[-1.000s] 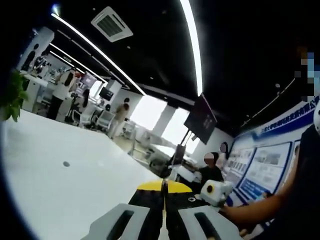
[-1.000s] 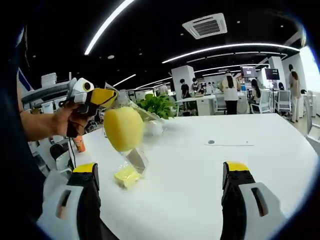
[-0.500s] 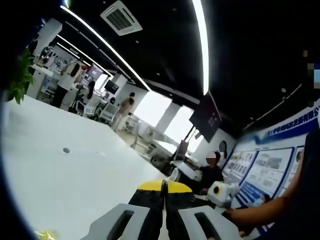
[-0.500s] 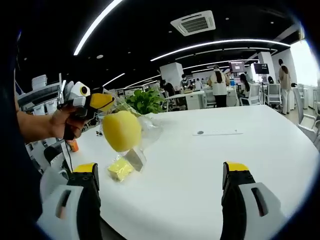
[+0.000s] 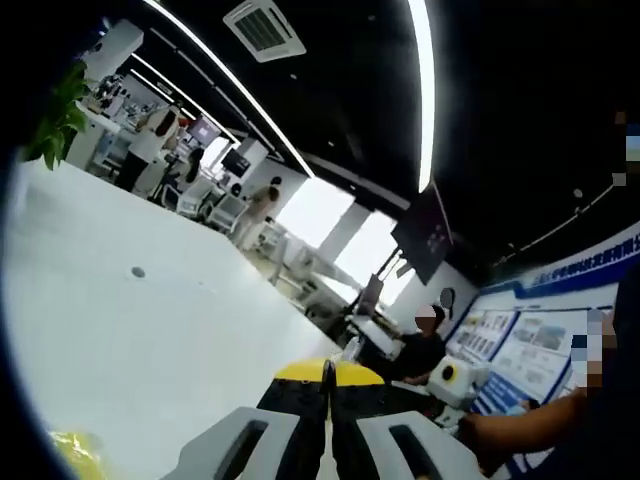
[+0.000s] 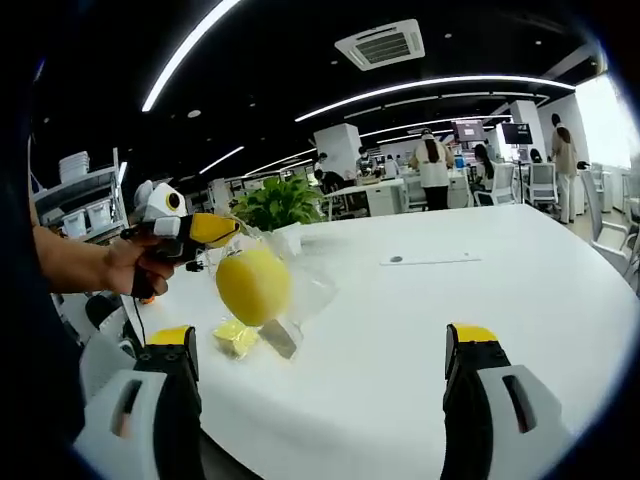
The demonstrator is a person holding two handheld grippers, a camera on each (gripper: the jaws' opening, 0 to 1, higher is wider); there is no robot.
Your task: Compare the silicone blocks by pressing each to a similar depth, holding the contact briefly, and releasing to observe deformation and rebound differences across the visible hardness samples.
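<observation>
While the right gripper [image 6: 325, 375] gapes wide, the left gripper [image 6: 232, 229], clamped on a clear bag [image 6: 290, 275], lowers its yellow block [image 6: 253, 285] tableward.

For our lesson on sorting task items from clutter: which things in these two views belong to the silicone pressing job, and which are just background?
Job:
left gripper, shut on the clear bag
yellow block in the bag
small yellow piece on the table
right gripper, open

Background:
white table
potted plant
paper sheet
</observation>
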